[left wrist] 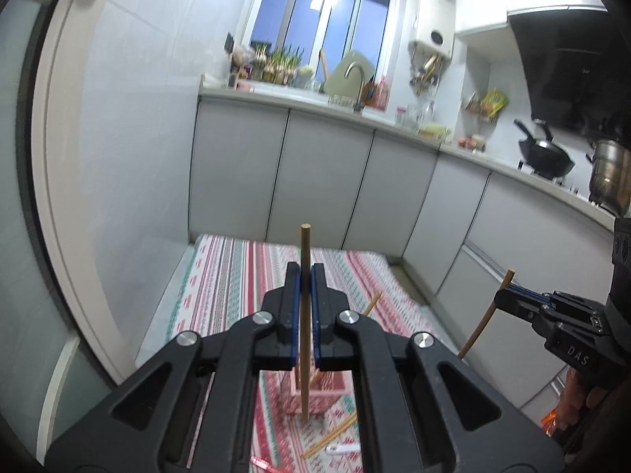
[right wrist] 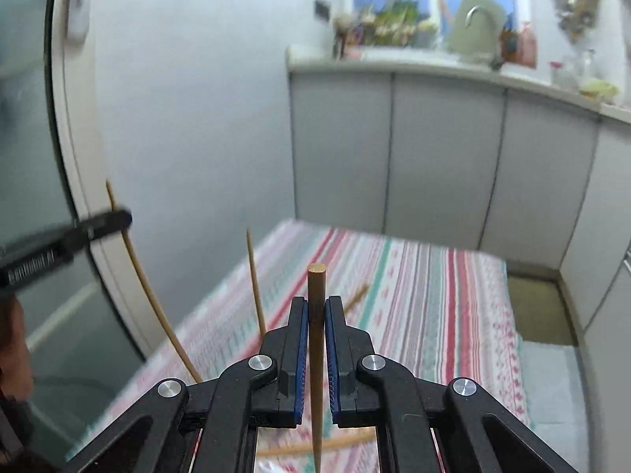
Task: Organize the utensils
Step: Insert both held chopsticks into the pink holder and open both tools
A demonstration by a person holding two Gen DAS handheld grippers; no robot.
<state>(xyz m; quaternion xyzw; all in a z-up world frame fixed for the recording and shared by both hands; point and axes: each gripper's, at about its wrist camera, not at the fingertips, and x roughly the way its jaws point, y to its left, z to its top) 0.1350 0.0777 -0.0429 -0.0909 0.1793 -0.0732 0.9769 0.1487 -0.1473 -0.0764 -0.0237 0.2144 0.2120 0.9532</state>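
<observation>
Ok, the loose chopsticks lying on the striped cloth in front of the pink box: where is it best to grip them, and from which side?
Probably from above, at mid-length, claw closing across the shafts. The loose chopsticks lie flat and slanted on the striped cloth, thin and low, and their far ends are near the pink box.
</observation>
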